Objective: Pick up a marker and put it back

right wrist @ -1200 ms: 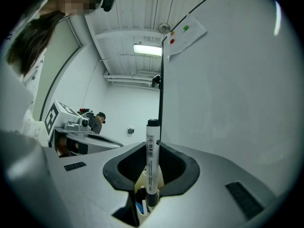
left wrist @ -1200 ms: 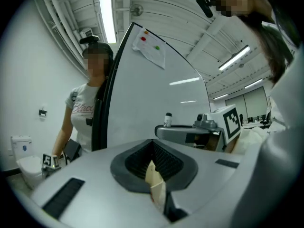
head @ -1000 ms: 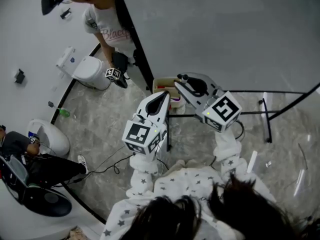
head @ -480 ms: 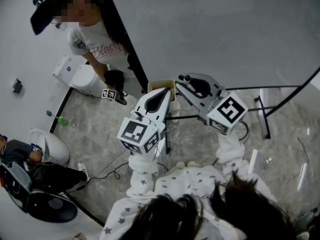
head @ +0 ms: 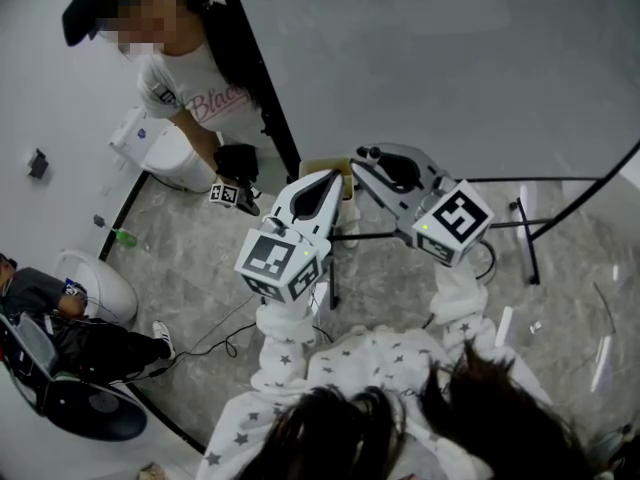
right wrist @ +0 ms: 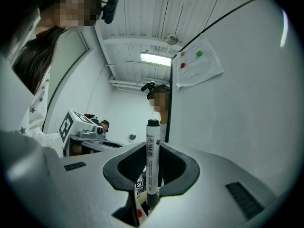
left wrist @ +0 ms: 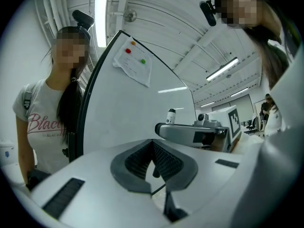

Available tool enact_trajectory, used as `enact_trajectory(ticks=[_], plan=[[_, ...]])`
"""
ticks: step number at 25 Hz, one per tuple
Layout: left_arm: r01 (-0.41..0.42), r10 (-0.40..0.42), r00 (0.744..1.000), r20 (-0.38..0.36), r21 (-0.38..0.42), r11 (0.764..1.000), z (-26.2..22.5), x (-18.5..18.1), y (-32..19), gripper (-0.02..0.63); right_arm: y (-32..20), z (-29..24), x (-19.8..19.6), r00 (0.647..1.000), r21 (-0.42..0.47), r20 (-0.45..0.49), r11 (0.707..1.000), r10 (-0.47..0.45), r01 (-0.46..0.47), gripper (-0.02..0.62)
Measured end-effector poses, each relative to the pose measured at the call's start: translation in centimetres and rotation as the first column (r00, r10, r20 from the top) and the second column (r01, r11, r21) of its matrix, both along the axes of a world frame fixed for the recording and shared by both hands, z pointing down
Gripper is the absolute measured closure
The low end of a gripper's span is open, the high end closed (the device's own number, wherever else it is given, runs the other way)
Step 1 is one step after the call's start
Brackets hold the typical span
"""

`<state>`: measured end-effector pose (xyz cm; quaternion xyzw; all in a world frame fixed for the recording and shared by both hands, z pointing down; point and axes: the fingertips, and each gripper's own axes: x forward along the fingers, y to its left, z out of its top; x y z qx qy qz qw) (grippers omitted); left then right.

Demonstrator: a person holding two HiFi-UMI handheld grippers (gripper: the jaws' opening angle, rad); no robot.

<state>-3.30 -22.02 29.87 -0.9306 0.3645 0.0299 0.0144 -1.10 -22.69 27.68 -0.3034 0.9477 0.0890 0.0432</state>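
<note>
A white marker with a black cap (right wrist: 152, 160) stands upright between the ribbed pads of my right gripper (right wrist: 152, 148), which is shut on it. In the head view that gripper (head: 372, 164) points at the whiteboard (head: 430, 58), with the marker's black end (head: 366, 154) at its tip. From the left gripper view the marker's cap (left wrist: 171, 115) pokes up above the right gripper. My left gripper (head: 335, 180) is beside it, to the left. Its pads (left wrist: 164, 161) meet at the far end with nothing between them, so it (left wrist: 153, 144) is shut. A beige marker box (head: 322, 166) sits just beyond it, partly hidden.
The whiteboard's black stand legs (head: 530, 238) spread over the marble floor at the right. Another person (head: 200, 78) stands at the board's left edge with a marker-cubed gripper (head: 232, 190). White rounded units (head: 165, 153) and a seated person (head: 40, 298) are at the left.
Both my grippers have lifted a little, and the marker stays in the right jaws. The left gripper now covers more of the beige box.
</note>
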Motion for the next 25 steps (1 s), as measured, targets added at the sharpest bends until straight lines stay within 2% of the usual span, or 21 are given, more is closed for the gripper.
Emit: enact_trajectory(ticks=[6,14,25], plan=[[0.019,-0.019,1.000,0.022,0.002,1.000,0.4,-0.4,-0.3,0.604,-1.1,0.6,-0.7,1.000,0.003,-0.003,1.000,-0.004,0.004,0.522],[0.077,-0.077,0.997,0.030,-0.016,0.997,1.1,-1.7,-0.4,0.604,-5.4,5.6,-1.8,1.000,-0.052,0.004,0.999,0.015,-0.015,0.522],[0.174,-0.174,0.984,0.027,-0.013,0.985,2.1,-4.8,-0.4,0.604,-7.2,9.6,-3.0,1.000,-0.070,-0.004,0.997,0.015,-0.015,0.520]])
